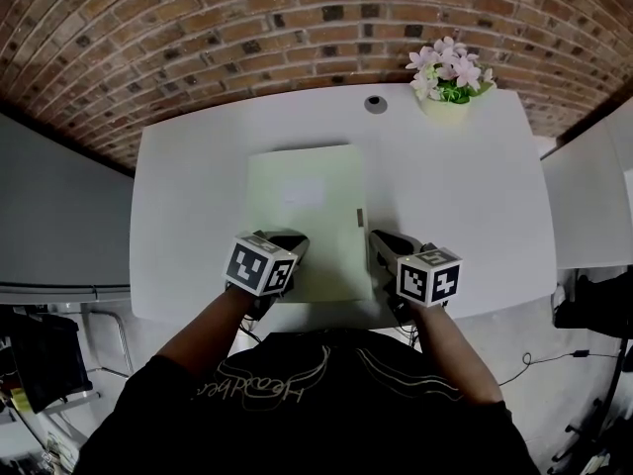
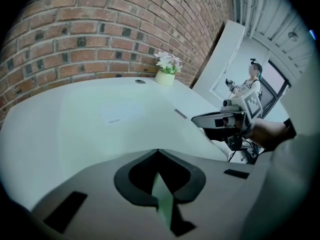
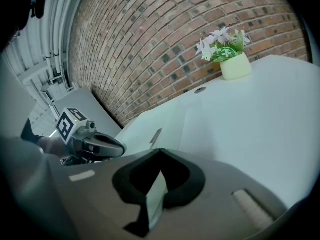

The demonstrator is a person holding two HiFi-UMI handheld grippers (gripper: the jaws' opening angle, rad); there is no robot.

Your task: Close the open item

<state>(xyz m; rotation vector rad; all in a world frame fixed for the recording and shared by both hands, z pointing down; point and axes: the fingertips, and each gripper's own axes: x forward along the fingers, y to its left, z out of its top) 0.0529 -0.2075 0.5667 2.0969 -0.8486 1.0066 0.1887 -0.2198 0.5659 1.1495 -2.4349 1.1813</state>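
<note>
Folder (image 1: pixel 302 216) was recorded lying flat, apparently already closed, on the bench (image 1: pixel 465 196) between and ahead of the clenched, empty jaws of the left gripper (image 2: pixel 159 151) and right gripper (image 3: pixel 159 150), both held low at its near corners, presumably to press it.

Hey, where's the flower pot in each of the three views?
Head view: flower pot near the top, right of centre.
Left gripper view: flower pot upper middle.
Right gripper view: flower pot upper right.
Shared landmark: the round hole just left of the pot.
</note>
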